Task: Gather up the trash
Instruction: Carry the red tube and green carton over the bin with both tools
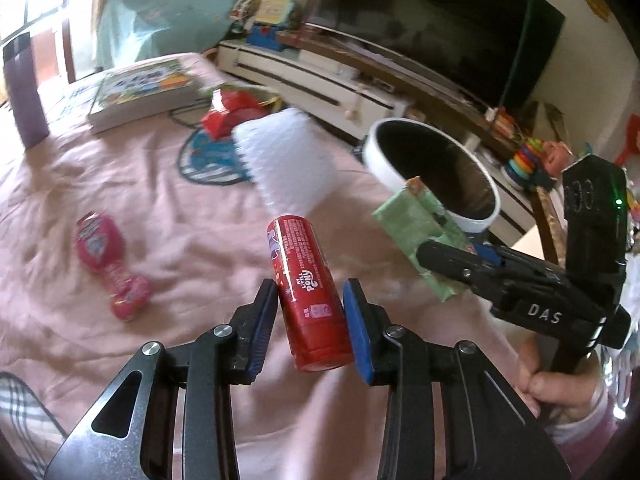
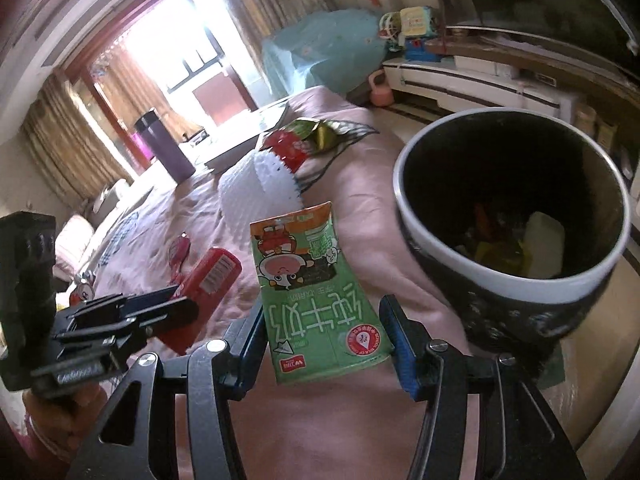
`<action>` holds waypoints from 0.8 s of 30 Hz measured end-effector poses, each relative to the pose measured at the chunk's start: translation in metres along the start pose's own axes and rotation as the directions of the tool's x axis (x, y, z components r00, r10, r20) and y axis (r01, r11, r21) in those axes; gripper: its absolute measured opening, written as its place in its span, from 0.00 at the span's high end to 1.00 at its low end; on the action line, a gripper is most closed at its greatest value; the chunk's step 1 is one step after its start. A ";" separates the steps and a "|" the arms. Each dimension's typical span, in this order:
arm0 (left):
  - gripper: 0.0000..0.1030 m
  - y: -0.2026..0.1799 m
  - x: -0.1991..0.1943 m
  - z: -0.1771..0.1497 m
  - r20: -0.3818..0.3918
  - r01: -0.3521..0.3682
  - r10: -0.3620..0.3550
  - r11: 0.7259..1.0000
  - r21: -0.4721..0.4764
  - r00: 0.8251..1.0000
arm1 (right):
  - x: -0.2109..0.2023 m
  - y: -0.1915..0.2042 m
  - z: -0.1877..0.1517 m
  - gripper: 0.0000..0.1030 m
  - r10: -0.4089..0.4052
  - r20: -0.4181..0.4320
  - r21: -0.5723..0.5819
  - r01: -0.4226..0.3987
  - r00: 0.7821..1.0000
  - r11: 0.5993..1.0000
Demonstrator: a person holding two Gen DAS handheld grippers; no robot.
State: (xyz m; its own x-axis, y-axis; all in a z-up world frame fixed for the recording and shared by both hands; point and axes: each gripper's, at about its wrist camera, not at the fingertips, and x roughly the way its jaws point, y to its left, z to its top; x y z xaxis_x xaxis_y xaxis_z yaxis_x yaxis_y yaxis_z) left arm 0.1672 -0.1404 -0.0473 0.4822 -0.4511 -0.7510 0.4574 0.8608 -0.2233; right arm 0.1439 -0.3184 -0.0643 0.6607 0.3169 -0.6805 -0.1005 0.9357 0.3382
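My left gripper is shut on a red My Little Pony tube, held above the pink bedspread. It also shows in the right wrist view. My right gripper is shut on a flattened green milk carton, held near the rim of the black trash bin. The carton and the right gripper show in the left wrist view, just left of the bin. The bin holds some trash.
On the bedspread lie a pink candy wrapper, a white foam net sleeve, a red wrapper, a book and a purple tumbler. A TV stand and a TV stand behind.
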 end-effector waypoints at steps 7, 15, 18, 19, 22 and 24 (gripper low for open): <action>0.68 -0.036 0.004 0.016 0.011 0.033 -0.033 0.997 0.064 0.999 | -0.020 -0.021 0.001 0.46 -0.027 0.039 0.033 0.026 0.999 0.999; 0.69 -0.072 0.021 0.041 0.006 0.068 -0.069 0.992 0.108 0.998 | -0.041 -0.057 0.012 0.46 -0.078 0.084 0.091 0.071 0.993 0.993; 0.69 -0.084 0.027 0.050 0.011 0.068 -0.070 0.989 0.129 0.998 | -0.047 -0.071 0.020 0.46 -0.102 0.095 0.103 0.092 0.990 0.990; 0.69 -0.087 0.029 0.053 0.011 0.069 -0.071 0.988 0.135 0.997 | -0.047 -0.075 0.023 0.46 -0.108 0.096 0.106 0.098 0.990 0.990; 0.70 -0.099 0.038 0.062 0.007 0.082 -0.084 0.986 0.143 0.996 | -0.050 -0.086 0.029 0.46 -0.118 0.100 0.122 0.105 0.988 0.987; 0.72 -0.105 0.045 0.068 0.001 0.088 -0.089 0.985 0.146 0.996 | -0.051 -0.094 0.035 0.46 -0.126 0.100 0.131 0.112 0.987 0.985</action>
State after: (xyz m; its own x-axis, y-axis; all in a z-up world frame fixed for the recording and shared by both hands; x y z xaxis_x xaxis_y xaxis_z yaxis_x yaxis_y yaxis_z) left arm 0.1914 -0.2667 -0.0154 0.4405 -0.5258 -0.7277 0.6018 0.7744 -0.1954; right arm 0.1453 -0.4275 -0.0387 0.7394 0.1795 -0.6488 0.0724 0.9370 0.3418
